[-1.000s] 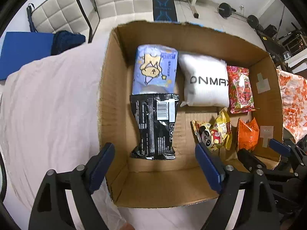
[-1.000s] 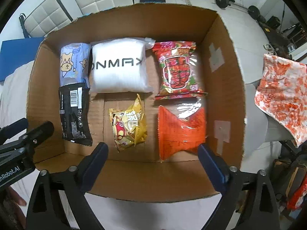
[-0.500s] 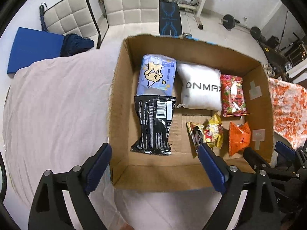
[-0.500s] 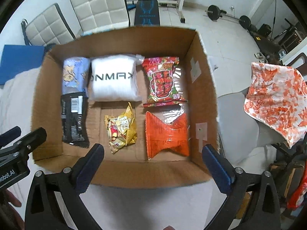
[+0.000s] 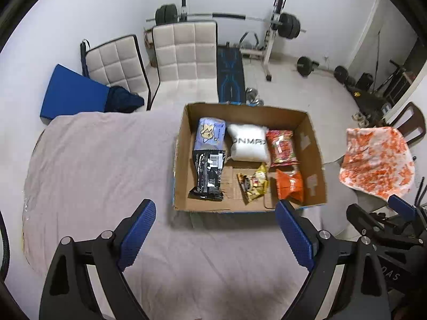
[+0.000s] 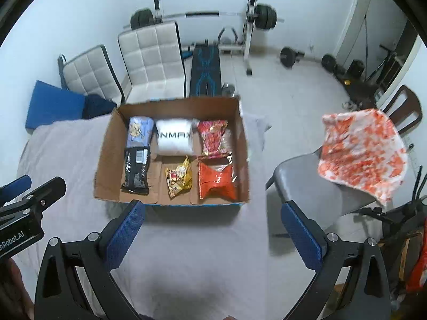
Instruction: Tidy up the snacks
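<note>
Brown open-topped cardboard box point(image 6: 106, 157) on the pale grey cloth-covered table point(image 5: 93, 173), holding six snack packs in two rows. Far row: pale blue cartoon pouch point(image 6: 140, 133), white pillow pack point(image 6: 174, 138), red printed bag point(image 6: 213, 138). Near row: black wrapper point(image 6: 134, 172), yellow crinkled packet point(image 6: 180, 180), orange bag point(image 6: 217, 181). No snacks lie loose; the sorting looks finished. Left gripper point(image 5: 216, 237) and right gripper point(image 6: 213, 234): jaws spread wide, empty, with the box just beyond and between the fingertips, not touching.
</note>
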`<state>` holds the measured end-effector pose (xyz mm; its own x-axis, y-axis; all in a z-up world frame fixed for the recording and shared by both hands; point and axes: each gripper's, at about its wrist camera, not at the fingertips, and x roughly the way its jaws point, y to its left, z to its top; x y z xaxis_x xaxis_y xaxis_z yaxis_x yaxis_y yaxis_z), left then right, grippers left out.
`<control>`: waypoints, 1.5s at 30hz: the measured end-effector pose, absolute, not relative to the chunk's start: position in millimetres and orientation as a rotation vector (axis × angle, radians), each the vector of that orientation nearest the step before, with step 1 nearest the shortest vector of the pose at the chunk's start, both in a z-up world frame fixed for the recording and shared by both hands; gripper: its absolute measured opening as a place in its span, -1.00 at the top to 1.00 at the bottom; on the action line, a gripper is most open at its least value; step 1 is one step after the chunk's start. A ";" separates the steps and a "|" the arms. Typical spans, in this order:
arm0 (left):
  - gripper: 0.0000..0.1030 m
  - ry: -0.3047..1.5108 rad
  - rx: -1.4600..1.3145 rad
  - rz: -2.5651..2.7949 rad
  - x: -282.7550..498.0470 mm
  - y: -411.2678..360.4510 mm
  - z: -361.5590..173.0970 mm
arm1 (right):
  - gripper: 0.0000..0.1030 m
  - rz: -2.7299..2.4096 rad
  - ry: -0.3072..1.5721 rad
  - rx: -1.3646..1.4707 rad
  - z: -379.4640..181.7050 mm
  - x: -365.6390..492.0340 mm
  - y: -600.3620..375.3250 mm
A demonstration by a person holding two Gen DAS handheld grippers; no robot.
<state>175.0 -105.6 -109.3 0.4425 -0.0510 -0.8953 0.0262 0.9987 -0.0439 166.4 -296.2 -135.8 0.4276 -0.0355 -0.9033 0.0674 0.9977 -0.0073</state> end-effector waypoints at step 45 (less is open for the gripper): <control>-0.80 0.873 -0.010 -0.019 12.9 -89.9 9.9 | -1.00 -0.063 0.882 0.056 27.6 -19.3 -288.3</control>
